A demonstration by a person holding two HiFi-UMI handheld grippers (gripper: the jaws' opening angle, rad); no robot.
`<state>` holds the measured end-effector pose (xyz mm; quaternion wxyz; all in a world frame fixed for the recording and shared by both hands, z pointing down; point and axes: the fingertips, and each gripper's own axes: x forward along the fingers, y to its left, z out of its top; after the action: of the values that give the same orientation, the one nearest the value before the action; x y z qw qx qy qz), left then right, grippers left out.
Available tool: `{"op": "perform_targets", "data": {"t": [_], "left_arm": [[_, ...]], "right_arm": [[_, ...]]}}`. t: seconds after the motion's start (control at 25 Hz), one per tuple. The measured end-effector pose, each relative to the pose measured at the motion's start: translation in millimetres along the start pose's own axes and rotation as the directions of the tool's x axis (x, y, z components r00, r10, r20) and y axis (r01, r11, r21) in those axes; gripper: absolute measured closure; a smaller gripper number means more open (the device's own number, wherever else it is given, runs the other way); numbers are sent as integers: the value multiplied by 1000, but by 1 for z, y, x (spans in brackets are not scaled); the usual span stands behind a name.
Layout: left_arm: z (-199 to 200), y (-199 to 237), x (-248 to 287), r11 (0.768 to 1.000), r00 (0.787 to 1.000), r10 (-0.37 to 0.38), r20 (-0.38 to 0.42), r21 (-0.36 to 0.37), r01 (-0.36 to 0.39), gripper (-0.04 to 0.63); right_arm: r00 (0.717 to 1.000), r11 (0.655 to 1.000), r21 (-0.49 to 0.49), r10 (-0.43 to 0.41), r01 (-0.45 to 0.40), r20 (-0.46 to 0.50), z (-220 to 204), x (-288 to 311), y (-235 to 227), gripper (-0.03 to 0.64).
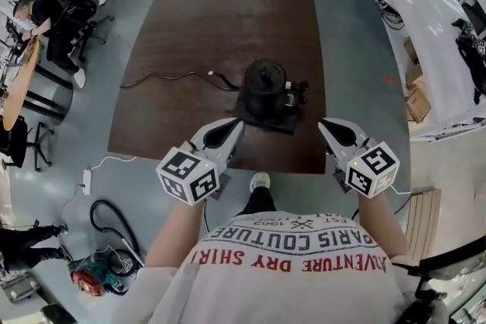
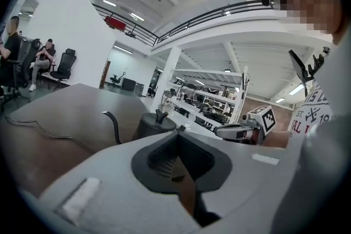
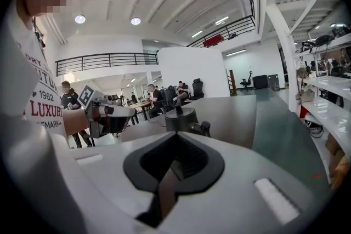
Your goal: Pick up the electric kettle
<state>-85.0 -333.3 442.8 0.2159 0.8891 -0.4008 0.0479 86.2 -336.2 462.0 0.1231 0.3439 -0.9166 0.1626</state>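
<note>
A black electric kettle (image 1: 266, 87) stands on a dark base near the front edge of a long brown table (image 1: 197, 34), its handle to the right. My left gripper (image 1: 237, 124) is shut and empty, just short of the kettle's lower left. My right gripper (image 1: 323, 124) is shut and empty too, off the kettle's lower right at the table edge. In the left gripper view the kettle (image 2: 154, 124) sits just beyond the closed jaws, with the right gripper (image 2: 241, 131) to its right. The right gripper view has the kettle (image 3: 182, 117) ahead and the left gripper (image 3: 109, 115) at the left.
A black cord (image 1: 171, 77) trails left from the kettle across the table. On the floor at lower left lie a white power strip (image 1: 86, 180), a black hose and a red machine (image 1: 95, 277). People sit at desks at the far left (image 1: 45, 19). White shelving (image 1: 440, 4) runs along the right.
</note>
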Motion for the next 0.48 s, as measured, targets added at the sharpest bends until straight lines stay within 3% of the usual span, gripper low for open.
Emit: {"op": "perform_targets", "data": {"t": [0.12,0.32,0.48], "left_arm": [[2,18,11,1000,1000,10,-7,-10,-10,594],[-6,31,15,1000,1000,7,-7,-23,-7,594],[-11,44,20,1000,1000,13,-22,-28,-13,594]], "right_arm": [[1000,1000,-7,-16,16,-17,-3,14,-12,614],[996,992,-100,-76,71,-49,-20,33,-29,614],[992,984,-159,-94,80,-80,-30,50,-40,567]]}}
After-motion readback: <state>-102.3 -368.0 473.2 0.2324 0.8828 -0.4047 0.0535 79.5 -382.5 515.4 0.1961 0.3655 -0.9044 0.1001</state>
